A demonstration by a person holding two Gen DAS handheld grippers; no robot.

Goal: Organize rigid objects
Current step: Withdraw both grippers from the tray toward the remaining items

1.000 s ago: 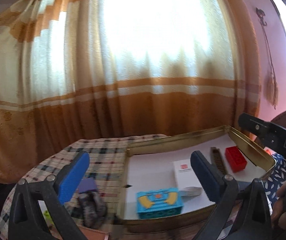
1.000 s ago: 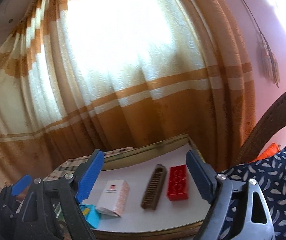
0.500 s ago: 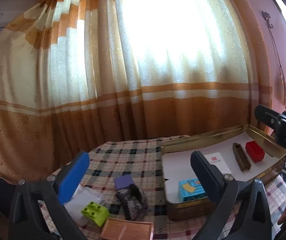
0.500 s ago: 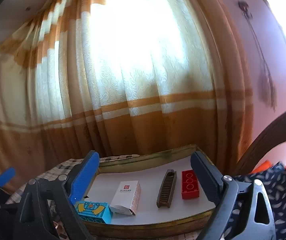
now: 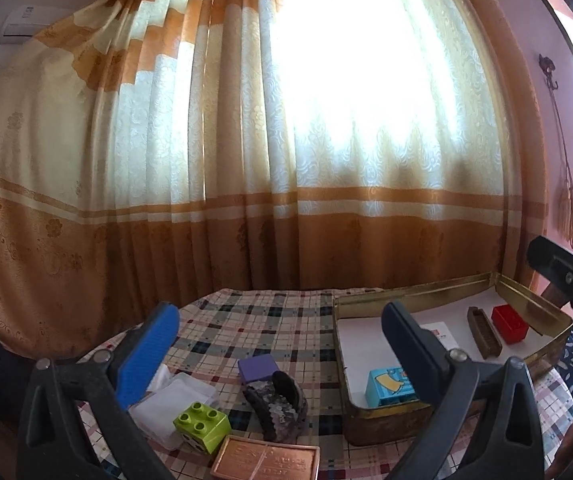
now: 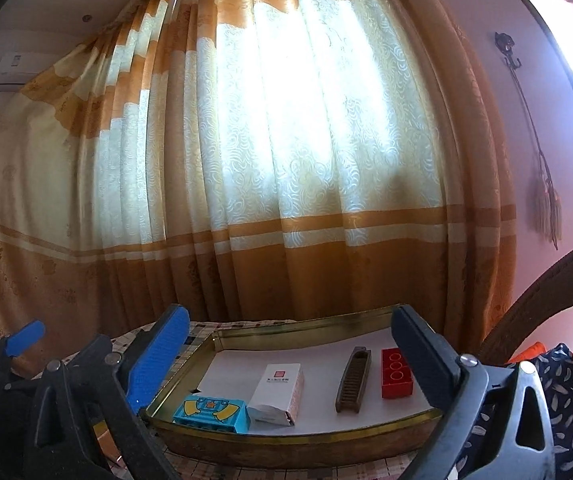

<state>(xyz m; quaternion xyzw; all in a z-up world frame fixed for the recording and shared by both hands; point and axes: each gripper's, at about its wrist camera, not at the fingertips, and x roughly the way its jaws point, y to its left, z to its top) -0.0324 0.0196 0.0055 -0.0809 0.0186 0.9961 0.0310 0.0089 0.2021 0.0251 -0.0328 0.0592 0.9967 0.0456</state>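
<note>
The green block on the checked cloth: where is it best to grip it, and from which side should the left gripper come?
Grip the green block across its two flat side walls, below the studs, coming down from above with the open left gripper. The studded top faces up and the walls look parallel.

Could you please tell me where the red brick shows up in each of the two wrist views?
Left wrist: the red brick lies at the far right, inside the gold tray, right of the brown comb.
Right wrist: the red brick lies right of centre, low, again right of the brown comb.
Shared landmark: the white box in the tray.
</note>
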